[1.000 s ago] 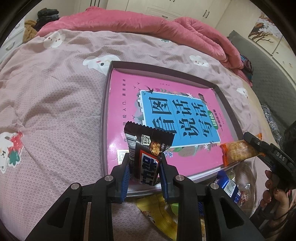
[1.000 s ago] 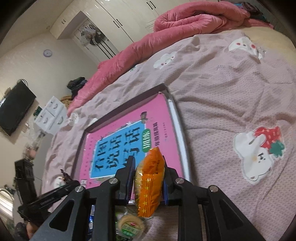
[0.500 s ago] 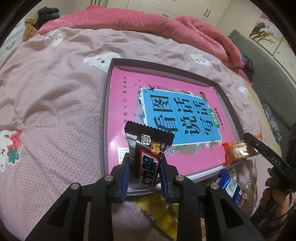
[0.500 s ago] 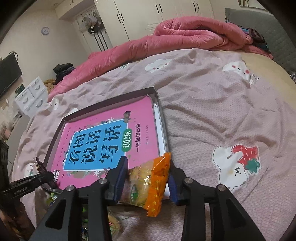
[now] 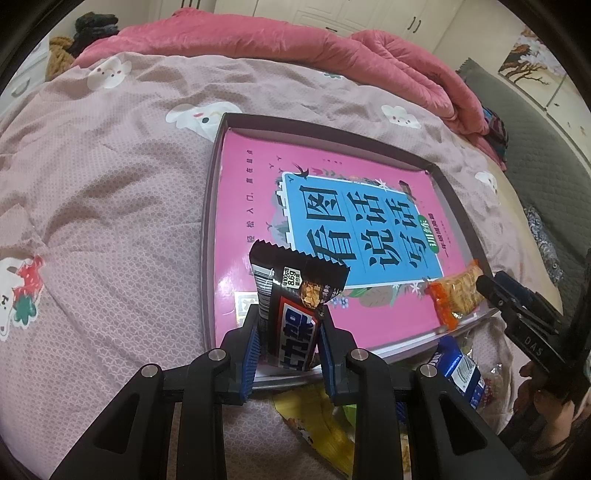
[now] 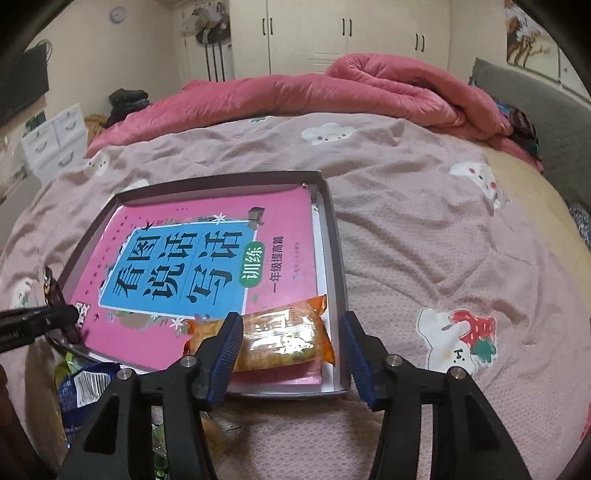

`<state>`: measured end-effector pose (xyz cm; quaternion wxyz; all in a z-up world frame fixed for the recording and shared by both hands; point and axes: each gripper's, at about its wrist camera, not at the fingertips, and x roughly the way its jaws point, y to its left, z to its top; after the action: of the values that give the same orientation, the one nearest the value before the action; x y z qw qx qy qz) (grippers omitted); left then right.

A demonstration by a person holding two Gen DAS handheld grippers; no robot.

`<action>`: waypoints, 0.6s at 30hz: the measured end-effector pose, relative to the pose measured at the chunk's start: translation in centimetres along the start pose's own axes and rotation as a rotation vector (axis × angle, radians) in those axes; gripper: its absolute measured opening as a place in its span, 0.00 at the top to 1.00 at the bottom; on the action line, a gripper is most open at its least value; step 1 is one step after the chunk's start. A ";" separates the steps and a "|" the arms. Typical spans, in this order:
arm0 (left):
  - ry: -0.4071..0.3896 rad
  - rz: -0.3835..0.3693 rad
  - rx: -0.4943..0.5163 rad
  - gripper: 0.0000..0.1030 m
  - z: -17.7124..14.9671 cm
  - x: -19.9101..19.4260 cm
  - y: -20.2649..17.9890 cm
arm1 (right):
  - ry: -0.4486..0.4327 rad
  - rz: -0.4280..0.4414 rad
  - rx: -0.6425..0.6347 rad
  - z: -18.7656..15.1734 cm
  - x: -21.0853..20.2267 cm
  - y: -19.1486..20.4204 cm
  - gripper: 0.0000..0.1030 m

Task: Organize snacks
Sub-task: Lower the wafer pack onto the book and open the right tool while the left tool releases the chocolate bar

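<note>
Two snacks at the tray's (image 6: 338, 254) near edge.
Left gripper (image 5: 288, 343) clamps the chocolate bar (image 5: 291, 306); right gripper (image 6: 290, 350), jaws just widening, frees the orange packet (image 6: 280, 339) on the book (image 6: 207, 258).

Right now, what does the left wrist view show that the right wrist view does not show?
Only the left wrist view shows the left gripper shut on the dark snack bar, and a painting of a tree. Only the right wrist view shows the right gripper with jaws just opened, the wall clock and white drawers. Both show the tray, the pink book in it, the orange snack packet lying on that book, and the pink quilt.
</note>
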<state>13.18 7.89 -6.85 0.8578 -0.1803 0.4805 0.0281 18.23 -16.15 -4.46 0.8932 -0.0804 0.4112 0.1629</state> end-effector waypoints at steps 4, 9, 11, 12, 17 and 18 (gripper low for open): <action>0.002 0.004 0.001 0.72 0.0 0.1 -0.1 | -0.034 0.006 0.003 0.2 -0.7 -0.1 0.46; 0.004 0.009 -0.004 0.72 0.4 0.3 -0.3 | -0.059 0.021 0.029 0.4 -1.4 -0.5 0.44; 0.006 0.011 -0.005 0.72 0.6 0.4 -0.4 | -0.064 0.023 0.033 0.5 -1.6 -0.5 0.44; 0.008 0.014 -0.004 0.72 0.6 0.4 -0.4 | -0.066 0.026 0.034 0.5 -1.6 -0.5 0.44; 0.020 0.026 -0.002 0.71 0.7 0.8 -0.6 | -0.070 0.041 0.035 0.6 -1.8 -0.5 0.44; 0.022 0.027 -0.002 0.71 0.7 0.9 -0.6 | -0.072 0.042 0.034 0.6 -1.8 -0.4 0.44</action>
<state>14.32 7.43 -7.11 0.8519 -0.1750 0.4921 0.0384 17.74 -16.79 -2.69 0.9050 -0.0508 0.3833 0.1776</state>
